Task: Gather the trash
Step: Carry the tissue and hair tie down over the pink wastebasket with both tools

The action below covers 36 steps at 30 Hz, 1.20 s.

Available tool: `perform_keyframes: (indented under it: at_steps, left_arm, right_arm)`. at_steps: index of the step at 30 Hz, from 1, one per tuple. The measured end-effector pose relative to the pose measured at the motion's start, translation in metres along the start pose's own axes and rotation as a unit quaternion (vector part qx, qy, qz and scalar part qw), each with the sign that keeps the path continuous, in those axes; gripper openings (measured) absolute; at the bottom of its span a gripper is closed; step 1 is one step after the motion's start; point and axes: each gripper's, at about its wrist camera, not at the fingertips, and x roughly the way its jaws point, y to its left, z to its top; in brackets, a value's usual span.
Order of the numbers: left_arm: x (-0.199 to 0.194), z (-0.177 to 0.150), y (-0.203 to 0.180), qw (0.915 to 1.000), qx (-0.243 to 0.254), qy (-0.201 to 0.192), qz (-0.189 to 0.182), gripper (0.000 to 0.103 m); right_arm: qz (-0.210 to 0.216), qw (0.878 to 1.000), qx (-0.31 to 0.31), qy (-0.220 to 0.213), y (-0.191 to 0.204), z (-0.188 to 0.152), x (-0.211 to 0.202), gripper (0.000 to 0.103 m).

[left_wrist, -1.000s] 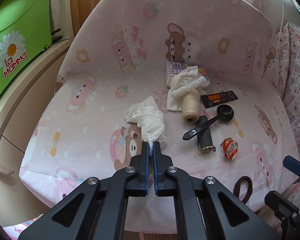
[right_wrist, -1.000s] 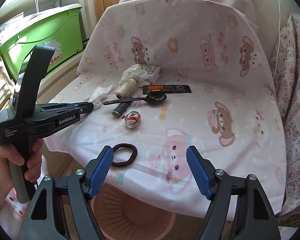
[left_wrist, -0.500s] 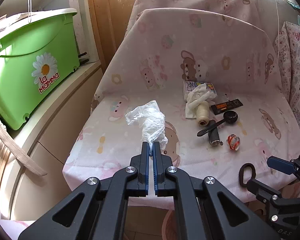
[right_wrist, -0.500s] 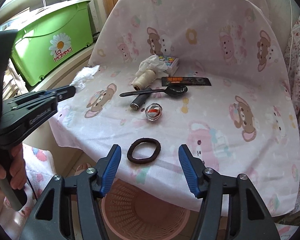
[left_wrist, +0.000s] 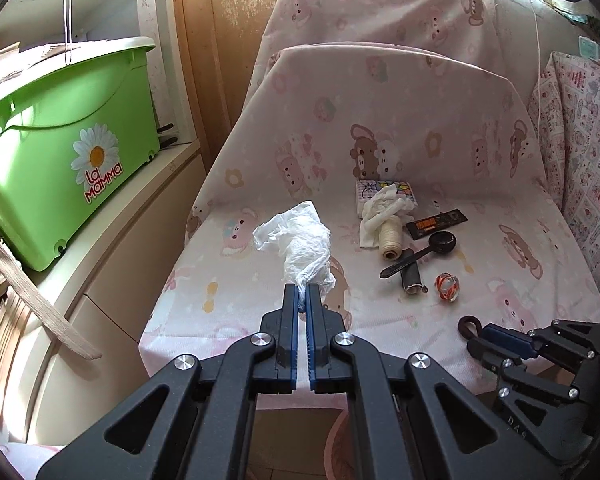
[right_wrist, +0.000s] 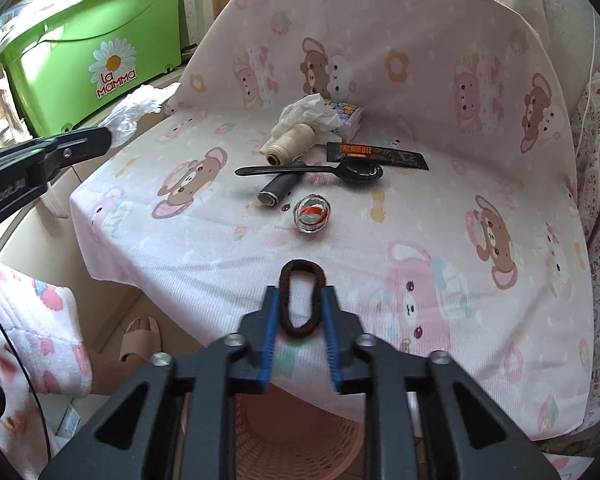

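Currently two items in grip, none binned; left gripper (left_wrist: 303, 295) clenched on crinkled white bag (left_wrist: 300, 240), lifted off seat; right gripper (right_wrist: 300, 308) closing, pads squeezing fuzzy brown hair tie (right_wrist: 302, 300) at cloth edge; ribbed pink basket (right_wrist: 300, 440) below; crumpled tissue (right_wrist: 306, 114), glossy wrapper (right_wrist: 376, 156) remain.

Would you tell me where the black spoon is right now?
In the right wrist view, the spoon lies mid-cloth, across the dark roll, just before the thread spool.

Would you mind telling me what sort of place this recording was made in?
Most likely a lived-in home room, perhaps a bedroom or utility corner: a bear-print sheet drapes the work surface, a green storage tub sits on a cabinet, and a pink wastebasket stands below.
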Motion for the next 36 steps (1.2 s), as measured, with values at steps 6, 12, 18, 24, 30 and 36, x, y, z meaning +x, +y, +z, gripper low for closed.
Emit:
perform_keyframes:
  at_steps: [6, 12, 18, 24, 30, 36]
  left_arm:
    - [-0.01, -0.006, 0.001, 0.9994, -0.008, 0.022, -0.026, 0.003]
    - [-0.03, -0.019, 0.005, 0.9928, -0.04, 0.037, -0.107, 0.003]
    - [-0.044, -0.041, -0.005, 0.9916, -0.03, 0.049, -0.116, 0.003]
    - [-0.047, -0.057, -0.019, 0.9883, -0.014, 0.069, -0.135, 0.003]
    - [-0.022, -0.072, -0.029, 0.977, -0.002, 0.146, -0.155, 0.003]
    - [0.015, -0.094, -0.029, 0.9525, -0.045, 0.239, -0.183, 0.003]
  right_arm:
    - [0.055, 0.996, 0.074, 0.007, -0.025, 0.0, -0.006, 0.009]
    - [0.062, 0.995, 0.083, -0.011, -0.034, -0.003, -0.029, 0.008]
    - [0.089, 0.993, 0.079, -0.021, -0.032, -0.01, -0.054, 0.008]
    - [0.124, 0.992, 0.024, -0.001, 0.0, -0.024, -0.068, 0.008]
    - [0.072, 0.997, 0.01, 0.021, 0.01, -0.042, -0.059, 0.008]
    - [0.088, 0.992, 0.075, 0.058, -0.006, -0.053, -0.037, 0.008]
